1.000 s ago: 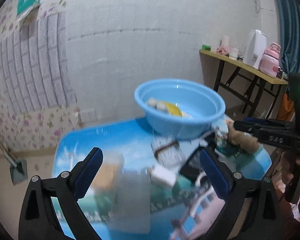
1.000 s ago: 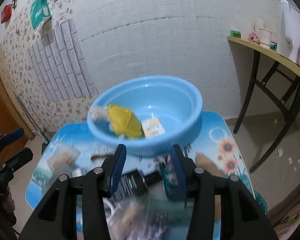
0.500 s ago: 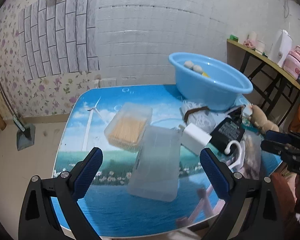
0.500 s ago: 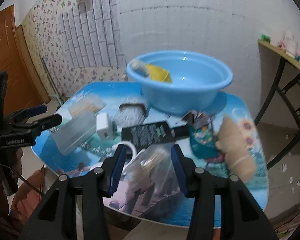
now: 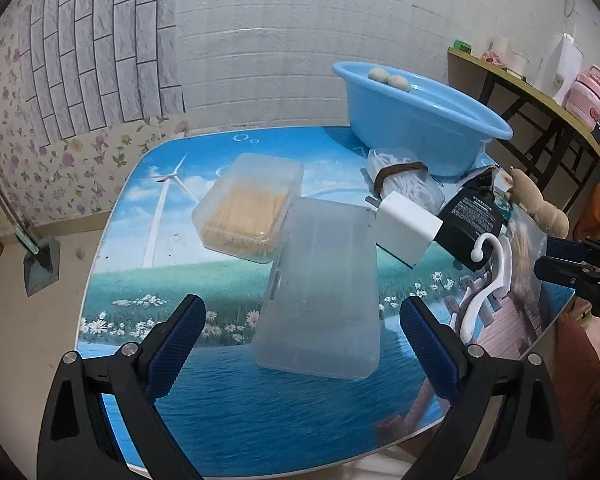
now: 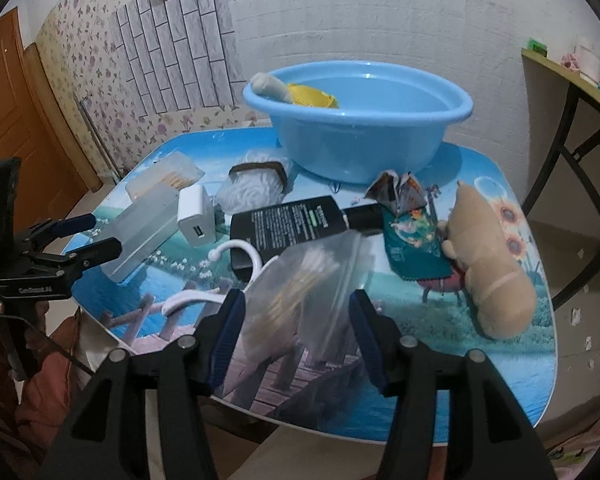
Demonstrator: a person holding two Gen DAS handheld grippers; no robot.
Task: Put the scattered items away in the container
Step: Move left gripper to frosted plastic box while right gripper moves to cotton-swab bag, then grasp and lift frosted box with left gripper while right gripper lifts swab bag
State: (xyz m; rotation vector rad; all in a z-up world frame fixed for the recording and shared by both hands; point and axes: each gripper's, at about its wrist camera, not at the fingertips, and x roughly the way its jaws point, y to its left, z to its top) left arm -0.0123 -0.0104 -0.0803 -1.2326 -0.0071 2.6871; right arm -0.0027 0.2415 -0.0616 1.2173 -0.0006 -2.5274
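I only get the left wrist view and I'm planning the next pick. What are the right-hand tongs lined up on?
Observer: The right tongs frame the clear bag of cotton swabs lying on the table. Their jaws have just been opening, and the pads do not press on the bag.
Operator: What sits in the blue basin below the rim? I can't see that far down.
Observer: A yellow item lies inside, against the wall on the left of that view.
Operator: Is anything hidden past the black tube?
Observer: A green snack packet lies between the tube and the plush toy.
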